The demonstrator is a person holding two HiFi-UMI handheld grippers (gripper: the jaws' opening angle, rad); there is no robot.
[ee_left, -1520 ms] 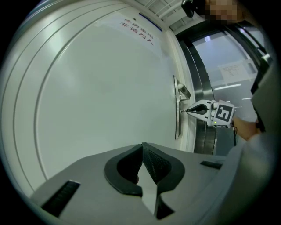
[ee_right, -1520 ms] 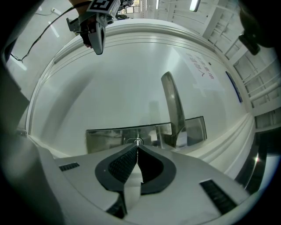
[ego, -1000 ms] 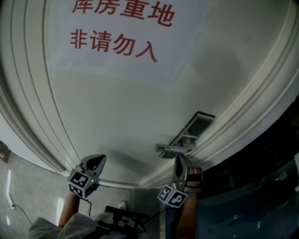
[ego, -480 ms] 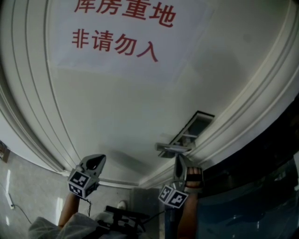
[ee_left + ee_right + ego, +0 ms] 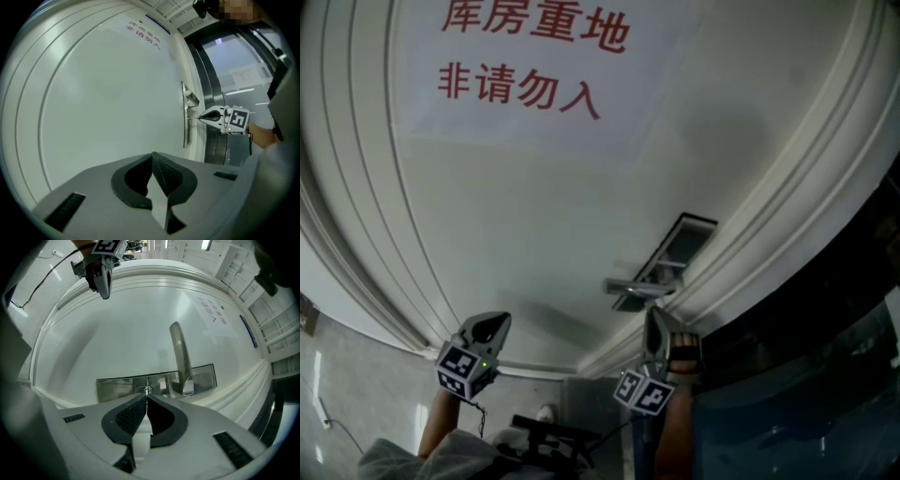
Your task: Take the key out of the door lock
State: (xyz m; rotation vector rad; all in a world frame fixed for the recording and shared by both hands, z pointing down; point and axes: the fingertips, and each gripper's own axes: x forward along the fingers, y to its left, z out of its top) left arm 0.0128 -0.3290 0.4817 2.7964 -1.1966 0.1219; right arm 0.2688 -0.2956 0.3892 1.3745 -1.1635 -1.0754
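Observation:
A thin metal key (image 5: 147,391) sticks out of the lock cylinder in the steel lock plate (image 5: 117,383) on a white door (image 5: 534,216). My right gripper (image 5: 146,398) is shut with its tips pinched on the key's head. In the left gripper view the key (image 5: 193,117) bridges the plate (image 5: 184,131) and the right gripper (image 5: 200,117). The lever handle (image 5: 180,357) stands just right of the keyhole. My left gripper (image 5: 495,323) hangs apart to the left of the lock, shut and holding nothing.
A paper sign (image 5: 525,66) with red characters is taped high on the door. Raised mouldings frame the door panel (image 5: 356,234). A dark glass partition (image 5: 806,375) runs along the right of the door frame. A person's arms and sleeves show below.
The head view has shifted a little, so lock and sign sit slightly higher and to the left. Both grippers hold their places and the key stays in the lock.

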